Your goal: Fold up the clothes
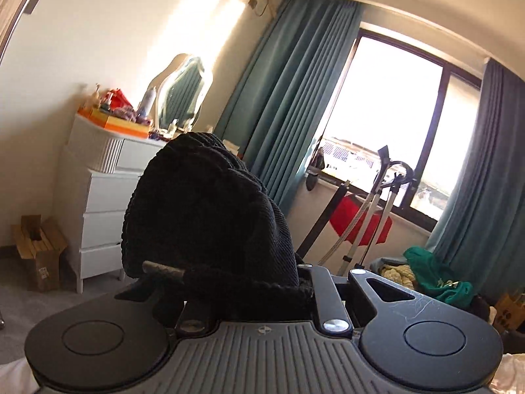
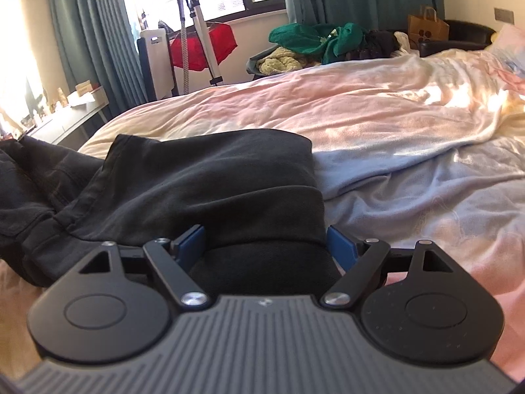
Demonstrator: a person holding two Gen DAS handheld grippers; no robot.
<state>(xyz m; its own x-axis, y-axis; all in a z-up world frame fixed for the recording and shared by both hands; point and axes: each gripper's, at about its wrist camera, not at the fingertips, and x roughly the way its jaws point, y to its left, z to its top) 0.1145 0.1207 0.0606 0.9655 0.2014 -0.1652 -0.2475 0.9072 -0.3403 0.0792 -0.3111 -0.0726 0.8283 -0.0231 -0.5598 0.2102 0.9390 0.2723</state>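
In the left wrist view a bunch of black ribbed fabric (image 1: 203, 213) is raised in front of the camera, and my left gripper (image 1: 236, 282) is shut on it. The cloth hides the fingertips. A drawstring with a metal tip (image 1: 160, 267) sticks out to the left. In the right wrist view a black garment (image 2: 203, 177) lies spread on the bed (image 2: 393, 115), trailing off to the left. My right gripper (image 2: 265, 246) stands wide open low over its near folded edge. One blue pad (image 2: 190, 243) stands on each side of the fold.
The bed carries a rumpled pink and pale blue blanket. A white dresser (image 1: 105, 197) with clutter and a mirror stands by the wall. A steamer stand (image 2: 200, 32), a red cloth, a pile of green clothes (image 2: 315, 39) and a paper bag (image 2: 426, 28) lie beyond the bed, by the window.
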